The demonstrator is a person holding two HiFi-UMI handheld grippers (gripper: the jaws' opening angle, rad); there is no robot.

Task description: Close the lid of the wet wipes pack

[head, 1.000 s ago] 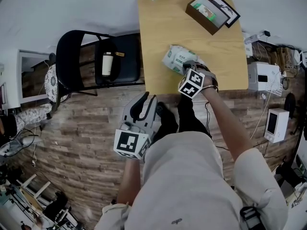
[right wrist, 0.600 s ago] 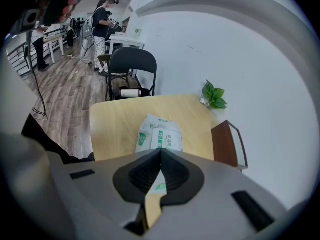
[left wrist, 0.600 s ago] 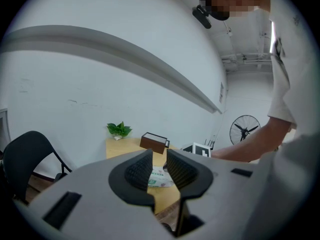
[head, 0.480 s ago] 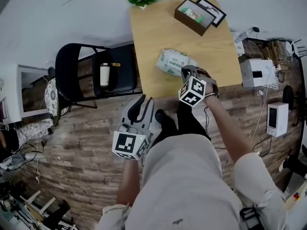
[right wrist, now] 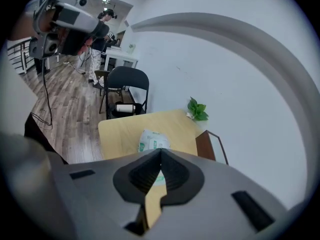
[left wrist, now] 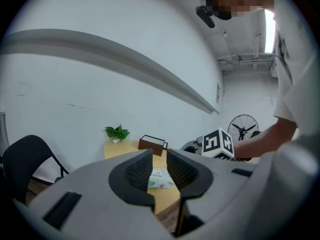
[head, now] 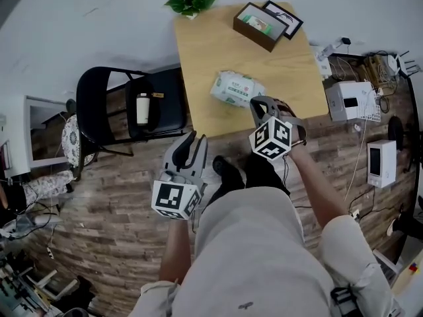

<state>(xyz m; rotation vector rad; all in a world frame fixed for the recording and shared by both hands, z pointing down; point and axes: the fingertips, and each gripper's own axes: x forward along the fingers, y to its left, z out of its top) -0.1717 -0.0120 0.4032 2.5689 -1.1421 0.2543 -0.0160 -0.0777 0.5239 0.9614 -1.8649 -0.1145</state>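
The wet wipes pack (head: 232, 88), white with green print, lies on the wooden table (head: 205, 45) near its front edge; no raised flap shows on top. In the right gripper view the pack (right wrist: 151, 139) lies just beyond the jaws. My right gripper (head: 258, 104) hovers over the table's front edge, just right of the pack and clear of it, shut with nothing in it (right wrist: 161, 151). My left gripper (head: 193, 141) hangs over the floor in front of the table, slightly open and empty; the pack (left wrist: 160, 178) shows through its gap (left wrist: 159, 156).
A brown box (head: 258, 26), a picture frame (head: 285, 18) and a small plant (head: 192, 2) stand at the table's far side. Left of the table is a black folding chair (head: 99, 91) with a bottle (head: 143, 107) on it. White devices (head: 350, 101) and cables lie on the right.
My right gripper has lifted off the pack and drawn back toward the table's front edge, staying shut. The left gripper has hardly moved.
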